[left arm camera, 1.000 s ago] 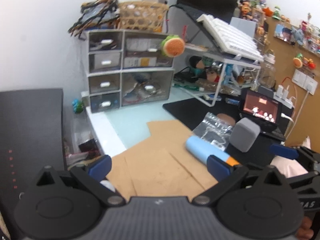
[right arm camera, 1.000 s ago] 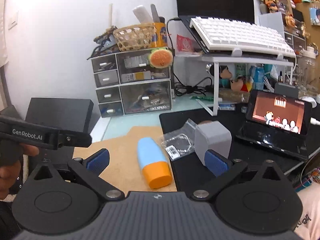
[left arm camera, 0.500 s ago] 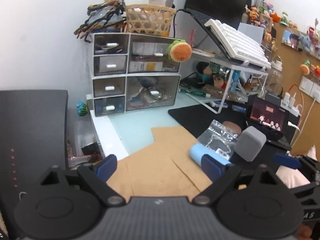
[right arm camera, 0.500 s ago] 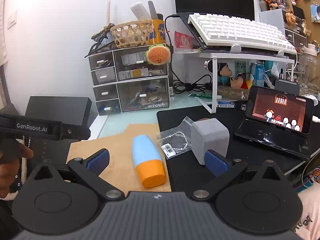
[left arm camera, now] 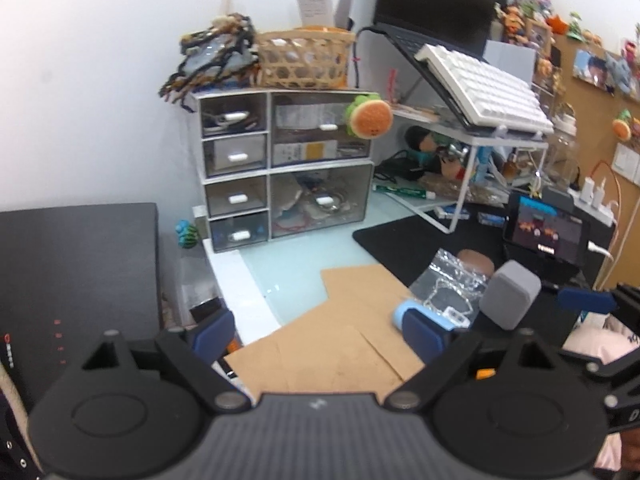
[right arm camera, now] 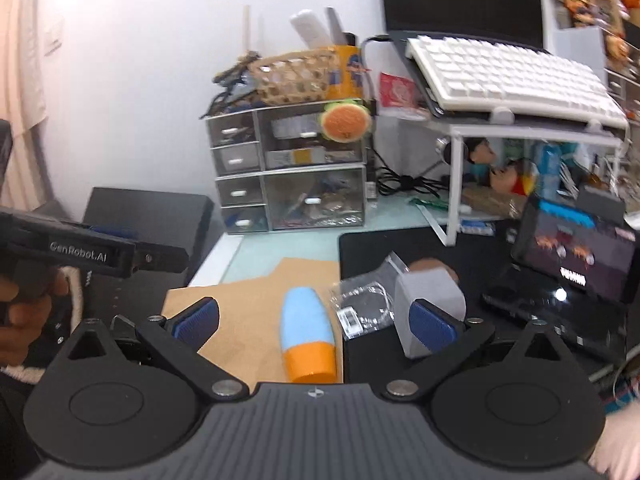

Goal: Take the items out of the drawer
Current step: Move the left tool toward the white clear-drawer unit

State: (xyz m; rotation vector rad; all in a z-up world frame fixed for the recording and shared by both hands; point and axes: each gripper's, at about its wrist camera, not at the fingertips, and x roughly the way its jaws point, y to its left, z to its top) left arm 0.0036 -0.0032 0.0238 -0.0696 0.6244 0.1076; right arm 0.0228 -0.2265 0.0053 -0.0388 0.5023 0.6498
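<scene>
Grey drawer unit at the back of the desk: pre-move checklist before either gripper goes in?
1. Left gripper open and empty: ok.
2. Right gripper open and empty: ok.
3. Grey multi-drawer organiser in view of both wrist cameras: ok.
4. Any drawer already pulled out: not ok, all fronts look flush and shut.
5. Path over the pale glass desk strip to the drawers clear: ok; the blue tube with orange cap and grey rounded cube lie nearer, off to the right.
6. Orange plush burger hanging over the upper right drawer front: cannot tell whether it blocks that handle.
</scene>
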